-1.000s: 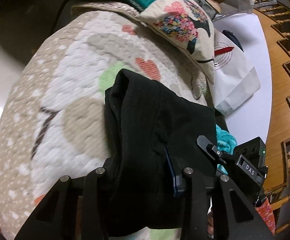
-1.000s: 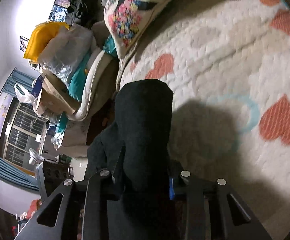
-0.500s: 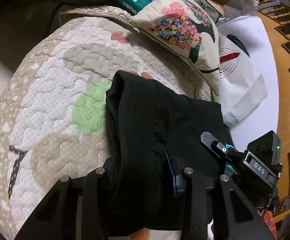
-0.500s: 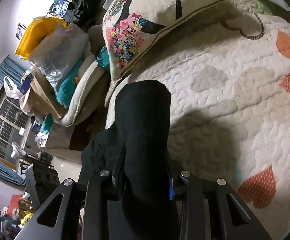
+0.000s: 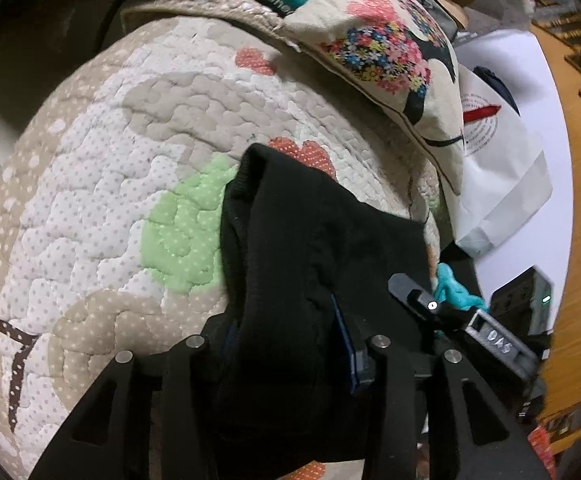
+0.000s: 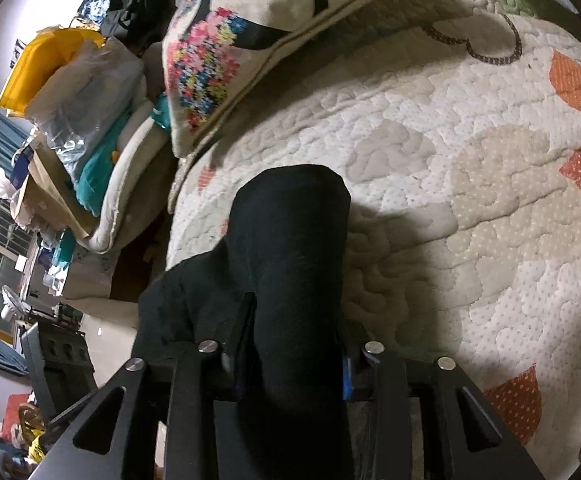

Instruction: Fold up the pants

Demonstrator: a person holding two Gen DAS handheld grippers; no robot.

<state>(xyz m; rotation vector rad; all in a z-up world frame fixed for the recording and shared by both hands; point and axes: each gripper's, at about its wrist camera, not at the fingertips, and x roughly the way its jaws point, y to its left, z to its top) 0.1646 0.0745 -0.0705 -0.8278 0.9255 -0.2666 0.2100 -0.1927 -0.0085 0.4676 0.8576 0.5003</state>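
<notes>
Item: black pants (image 5: 314,264), bunched and lifted, held above a quilted bed cover (image 5: 102,184) printed with hearts

Holders: left tool (image 5: 286,354) closed on a thick fold of the cloth; right tool (image 6: 286,354) likewise clamped on a rolled hump of the same garment (image 6: 290,248); each grips a separate part

Step, as judged: carrying a fold across, the cloth not yet laid down

Next move calls for: lowering both ends level onto the cover, edges matched, before either tool lets go

Surroundings: floral cushion (image 6: 226,68) at the head of the bed; white paper bag (image 5: 498,168) beside it; yellow bag (image 6: 38,64) and piled packages along the wall; window with teal curtains
</notes>
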